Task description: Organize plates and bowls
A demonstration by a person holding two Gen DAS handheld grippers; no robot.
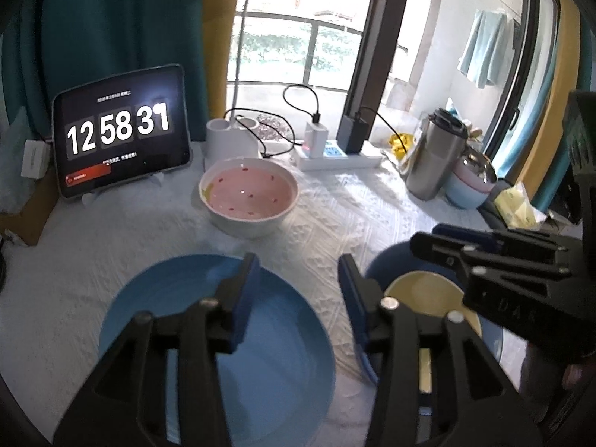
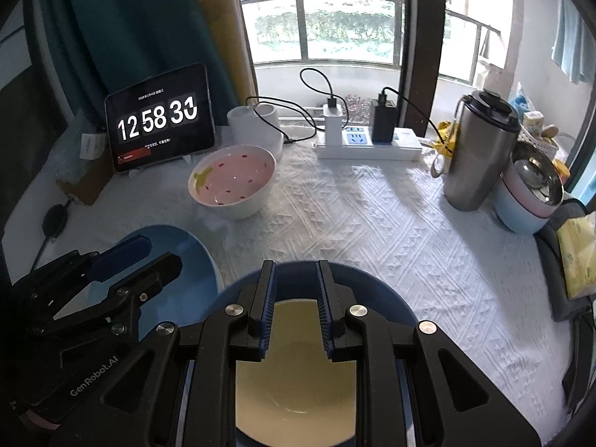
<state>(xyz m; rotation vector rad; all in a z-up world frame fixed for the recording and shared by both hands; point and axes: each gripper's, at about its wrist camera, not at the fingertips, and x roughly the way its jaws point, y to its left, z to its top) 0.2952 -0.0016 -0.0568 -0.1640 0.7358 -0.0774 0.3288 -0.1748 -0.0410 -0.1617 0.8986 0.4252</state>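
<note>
White quilted cloth covers the bench (image 2: 372, 231).

Task items:
- Light blue plate (image 1: 268, 354), lower centre of the left wrist view, lying flat on the cloth.
- Dark blue plate (image 2: 376, 290), lower centre of the right wrist view, with a cream dish (image 2: 294, 391) resting inside it.
- White bowl with pink inside (image 2: 234, 182), dotted red, centre left, just in front of the tablet.
- Stacked pastel bowls (image 2: 529, 201), right edge, a steel one on top, beside a steel tumbler (image 2: 480, 152).

Grippers:
- Left gripper (image 1: 298, 294): jaws moderately apart, nothing between them, above the near edge of the light blue plate. Housing reads "GenRobot.AI" in the right wrist view.
- Right gripper (image 2: 294, 309): jaws narrowly apart, nothing gripped, above the cream dish.

Writing:
- Tablet (image 2: 160, 119), upper left, shows a flip clock: "12 58 31" in the left wrist view, its last digit mid-flip in the right. Small lines and a red bar below are illegible.

Other: white power strip (image 2: 372, 145) with chargers plugged in, at the back.
</note>
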